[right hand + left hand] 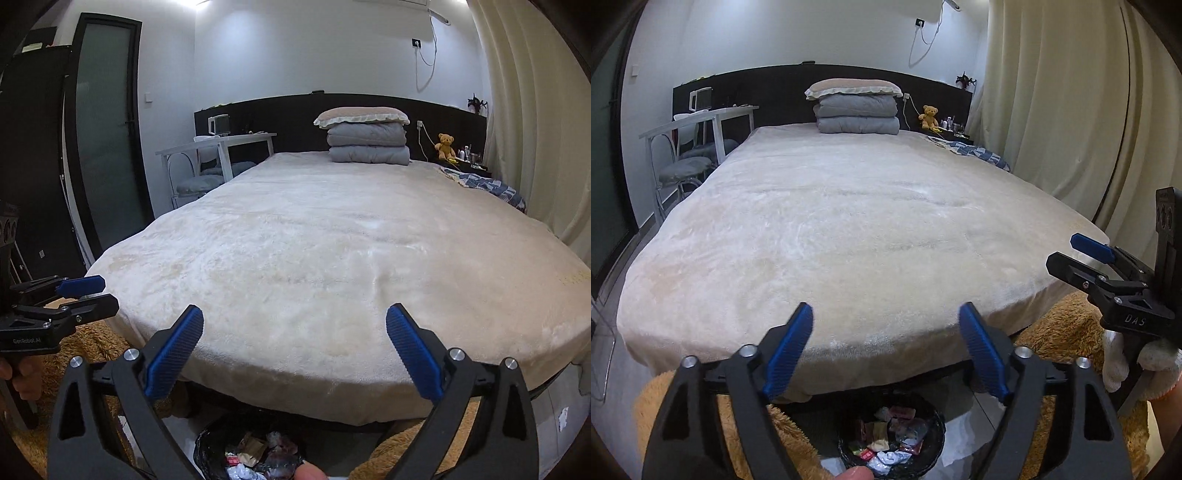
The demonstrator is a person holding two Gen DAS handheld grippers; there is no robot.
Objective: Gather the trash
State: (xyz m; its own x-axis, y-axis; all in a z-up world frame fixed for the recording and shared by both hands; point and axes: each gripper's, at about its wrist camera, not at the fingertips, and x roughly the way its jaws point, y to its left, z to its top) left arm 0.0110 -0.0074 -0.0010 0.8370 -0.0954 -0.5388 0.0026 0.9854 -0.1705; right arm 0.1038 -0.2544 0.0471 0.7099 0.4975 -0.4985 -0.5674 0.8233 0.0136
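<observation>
A black trash bin (932, 448) stands on the floor at the foot of the bed, holding several crumpled wrappers (886, 435). It also shows in the right wrist view (207, 450), with wrappers (258, 454) inside. My left gripper (886, 325) is open and empty, held above the bin at the bed's foot edge. My right gripper (295, 325) is open and empty, beside the left one; it shows at the right of the left wrist view (1063, 254). The left gripper shows at the left of the right wrist view (105, 293).
A wide bed with a cream plush blanket (849, 221) fills the view. A pillow on folded grey quilts (857, 107) sits at its head. A white desk and chairs (698, 140) stand left, curtains (1052, 110) right. A brown shaggy rug (1060, 332) lies on the floor.
</observation>
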